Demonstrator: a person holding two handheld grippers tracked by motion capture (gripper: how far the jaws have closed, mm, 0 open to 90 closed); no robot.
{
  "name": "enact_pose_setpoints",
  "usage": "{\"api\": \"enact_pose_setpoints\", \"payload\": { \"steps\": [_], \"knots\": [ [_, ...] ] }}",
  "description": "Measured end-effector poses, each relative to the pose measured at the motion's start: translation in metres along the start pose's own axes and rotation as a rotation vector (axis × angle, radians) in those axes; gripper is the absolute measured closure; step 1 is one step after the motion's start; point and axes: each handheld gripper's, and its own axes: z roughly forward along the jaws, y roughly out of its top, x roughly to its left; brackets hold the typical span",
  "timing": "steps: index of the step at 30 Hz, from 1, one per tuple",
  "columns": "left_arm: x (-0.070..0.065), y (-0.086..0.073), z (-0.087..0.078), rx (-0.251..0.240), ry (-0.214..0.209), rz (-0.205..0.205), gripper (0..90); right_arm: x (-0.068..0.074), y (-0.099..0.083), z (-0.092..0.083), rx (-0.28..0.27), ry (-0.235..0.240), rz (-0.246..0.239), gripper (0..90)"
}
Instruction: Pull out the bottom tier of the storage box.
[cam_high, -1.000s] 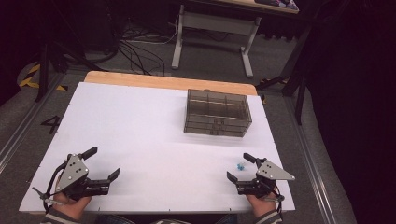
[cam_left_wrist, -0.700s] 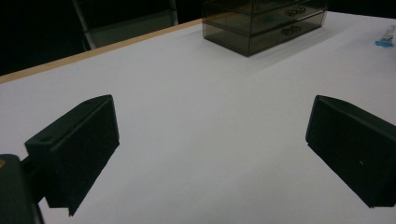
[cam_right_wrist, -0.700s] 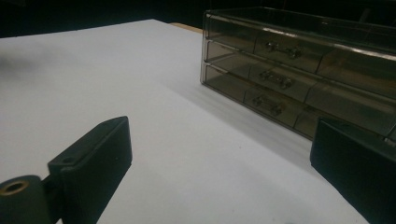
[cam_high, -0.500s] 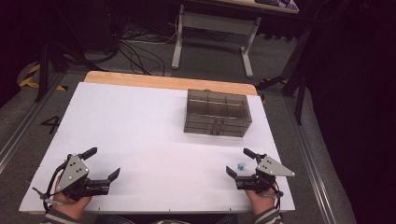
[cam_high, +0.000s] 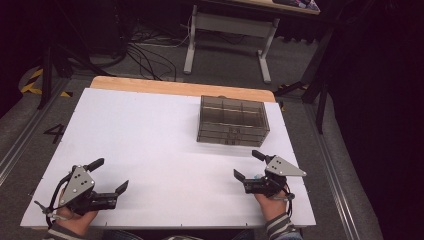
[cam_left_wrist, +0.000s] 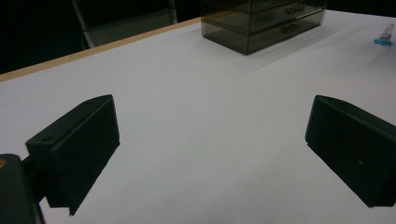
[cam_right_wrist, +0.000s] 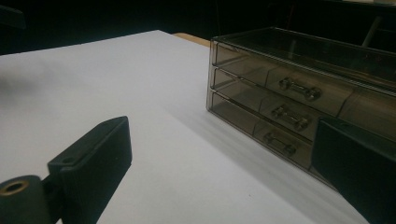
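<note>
A smoky clear three-drawer unit (cam_high: 232, 120) stands at the back right of the white table top (cam_high: 150, 135), all drawers closed. It is also in the left gripper view, drawer unit (cam_left_wrist: 261, 23), and close ahead in the right gripper view, drawer unit (cam_right_wrist: 289, 98), with its small clear handles facing me. A tiny blue and white item (cam_left_wrist: 385, 37) lies on the table toward the right. My left gripper (cam_high: 108, 175) rests open at the front left, nothing between its jaws (cam_left_wrist: 212, 112). My right gripper (cam_high: 248, 165) is open at the front right, pointing at the drawers (cam_right_wrist: 217, 135).
A wooden strip (cam_high: 180, 87) runs along the table's far edge. Beyond it stand a grey metal frame (cam_high: 227, 30) and cables on the floor. A dark stand (cam_high: 320, 75) is off the right side.
My right gripper has edged forward and a little left, toward the drawer unit and over where the tiny blue item lay. The left gripper has not moved.
</note>
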Motion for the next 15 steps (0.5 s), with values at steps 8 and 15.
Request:
{"api": "enact_pose_setpoints", "payload": {
  "steps": [8, 15],
  "knots": [
    [0.001, 0.000, 0.001, 0.003, 0.002, 0.001, 3.5, 0.002, 0.006, 0.011, 0.008, 0.013, -0.012, 6.1],
    [0.001, 0.000, 0.001, 0.002, 0.001, 0.003, 3.5, 0.003, 0.013, 0.021, 0.007, 0.020, -0.021, 6.1]
  ]
}}
